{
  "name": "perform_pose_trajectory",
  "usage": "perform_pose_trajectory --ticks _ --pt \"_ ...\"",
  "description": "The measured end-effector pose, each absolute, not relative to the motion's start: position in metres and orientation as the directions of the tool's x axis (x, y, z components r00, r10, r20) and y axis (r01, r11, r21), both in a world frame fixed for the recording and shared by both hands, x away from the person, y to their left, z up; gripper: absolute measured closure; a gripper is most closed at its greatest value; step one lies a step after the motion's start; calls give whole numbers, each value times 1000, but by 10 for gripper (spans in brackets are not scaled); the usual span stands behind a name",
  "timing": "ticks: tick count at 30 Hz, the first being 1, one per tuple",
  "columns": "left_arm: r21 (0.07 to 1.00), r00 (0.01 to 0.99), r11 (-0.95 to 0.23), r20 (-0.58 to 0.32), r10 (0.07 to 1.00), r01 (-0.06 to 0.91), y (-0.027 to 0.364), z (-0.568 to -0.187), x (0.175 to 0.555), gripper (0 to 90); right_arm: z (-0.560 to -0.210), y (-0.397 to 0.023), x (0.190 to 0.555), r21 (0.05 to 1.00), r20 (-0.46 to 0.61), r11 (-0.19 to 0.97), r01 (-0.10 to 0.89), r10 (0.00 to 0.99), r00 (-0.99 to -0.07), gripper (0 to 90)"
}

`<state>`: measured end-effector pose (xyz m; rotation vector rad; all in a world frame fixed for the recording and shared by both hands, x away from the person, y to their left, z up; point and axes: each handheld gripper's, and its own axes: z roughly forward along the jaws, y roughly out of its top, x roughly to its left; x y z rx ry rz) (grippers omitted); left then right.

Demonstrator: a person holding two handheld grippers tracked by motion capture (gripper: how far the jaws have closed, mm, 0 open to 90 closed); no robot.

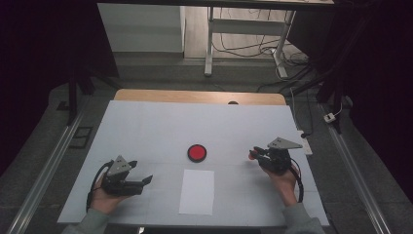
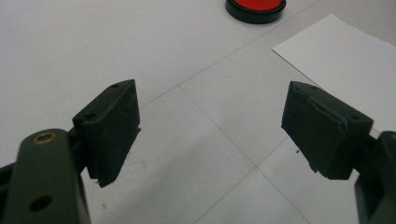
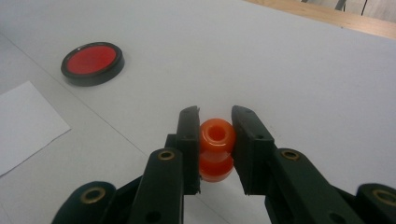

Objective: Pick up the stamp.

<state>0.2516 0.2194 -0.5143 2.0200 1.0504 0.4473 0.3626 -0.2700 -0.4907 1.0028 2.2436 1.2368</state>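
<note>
My right gripper point(image 3: 215, 119) is shut on a small orange spool-shaped piece point(image 3: 216, 148) with a hole in its top, squeezed between both jaws. In the high view that right gripper point(image 1: 254, 154) is at the table's right, with the orange piece point(image 1: 252, 156) at its tip. A round red disc with a black rim point(image 1: 197, 152) lies at mid-table, also seen as the red disc point(image 3: 92, 63) left of the right gripper's jaws. My left gripper point(image 1: 146, 181) rests at the table's left, and in its own view the left gripper point(image 2: 212, 126) stands open with bare table between its jaws.
A white paper sheet point(image 1: 196, 191) lies in front of the disc, near the table's front edge; the sheet point(image 2: 341, 56) sits right of the left gripper's jaws. The white table cover point(image 1: 160, 126) ends at a wooden strip point(image 1: 195, 96) at the back. Desk legs and cables stand beyond.
</note>
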Motion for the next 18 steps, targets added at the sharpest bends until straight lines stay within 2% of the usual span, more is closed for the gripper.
perform_pose_trajectory --ticks 18 --pt "781 593 -339 -50 804 525 220 -516 253 200 -482 -261 357 865 19 342 368 709 -705 730"
